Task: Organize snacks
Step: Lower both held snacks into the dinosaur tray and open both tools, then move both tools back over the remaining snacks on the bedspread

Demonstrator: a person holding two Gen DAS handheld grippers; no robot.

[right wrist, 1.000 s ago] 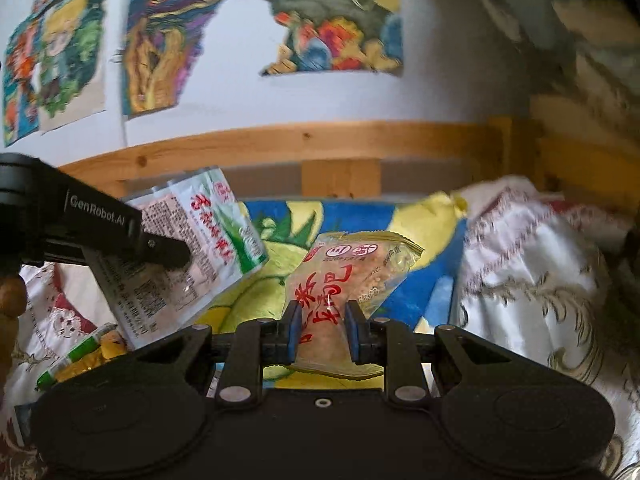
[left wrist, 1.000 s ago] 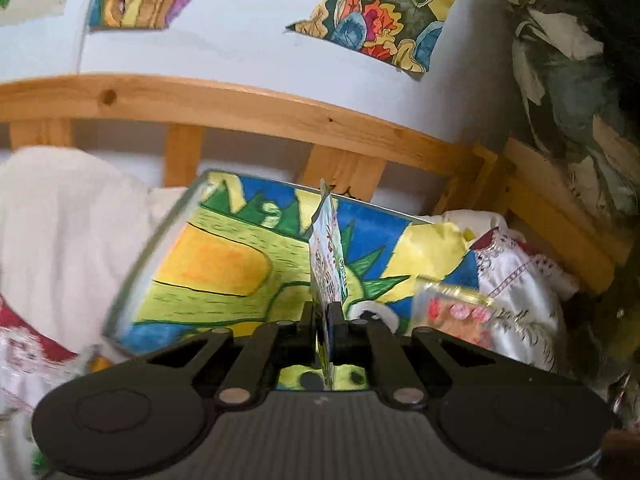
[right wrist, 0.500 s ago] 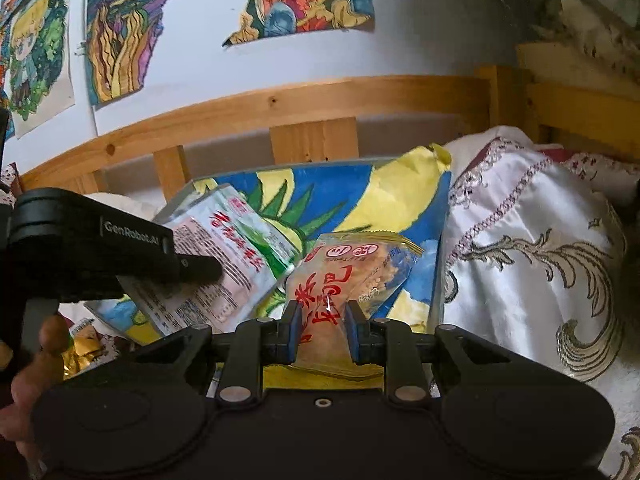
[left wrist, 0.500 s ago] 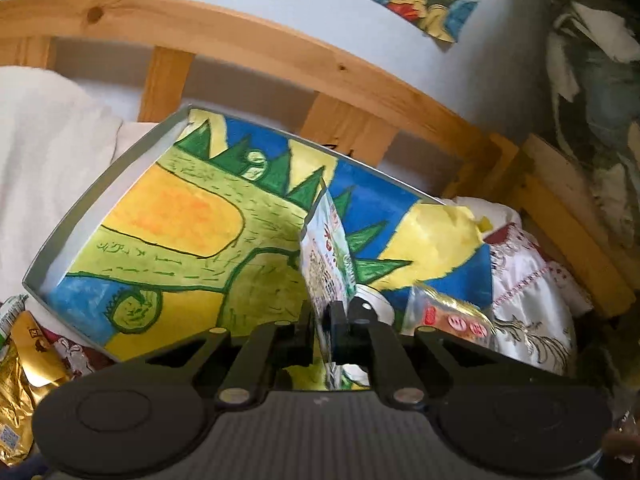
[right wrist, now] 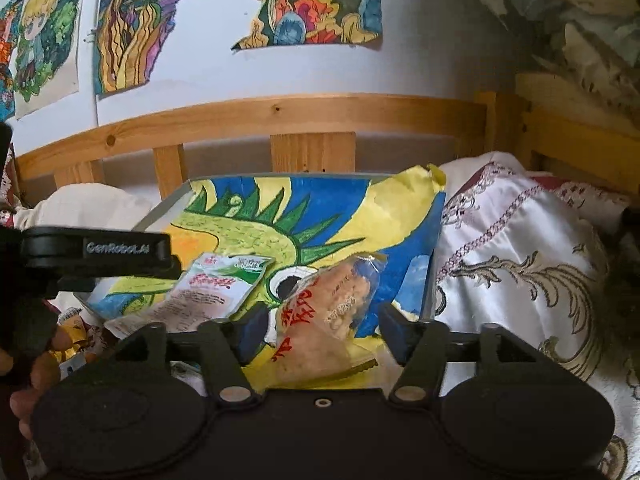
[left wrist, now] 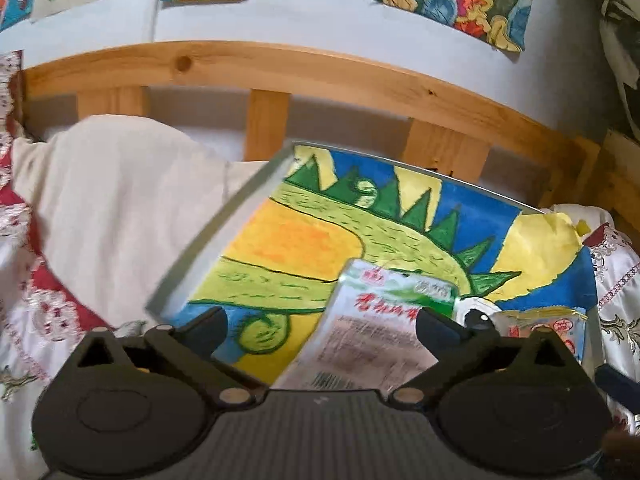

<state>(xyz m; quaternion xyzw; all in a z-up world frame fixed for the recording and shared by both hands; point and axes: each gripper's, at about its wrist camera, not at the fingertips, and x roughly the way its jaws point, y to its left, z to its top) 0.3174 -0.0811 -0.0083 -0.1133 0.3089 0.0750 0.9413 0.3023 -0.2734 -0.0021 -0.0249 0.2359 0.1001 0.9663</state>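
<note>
A shallow grey tray (left wrist: 224,216), lined with a painted green dinosaur, lies on the bed. My left gripper (left wrist: 322,320) is opening wide over its near edge. A white-and-green snack packet (left wrist: 376,320) lies loose between the jaws, touching neither finger. In the right wrist view the same packet (right wrist: 212,292) rests flat on the tray (right wrist: 434,280). My right gripper (right wrist: 324,320) is opening too. An orange snack packet (right wrist: 328,312) with red writing leans between its jaws, and the pads stand off it. That packet (left wrist: 548,324) also shows at the tray's right end.
A wooden bed rail (left wrist: 280,64) runs behind the tray, below a wall with drawings. A cream pillow (left wrist: 112,200) lies left of it and embroidered white cloth (right wrist: 520,248) to the right. More wrappers (right wrist: 72,328) sit near a hand (right wrist: 36,364) at the tray's left.
Both grippers let go. The left jaws went from shut on the upright white-and-green packet to wide apart, and it fell flat. The right jaws parted from the orange packet.
</note>
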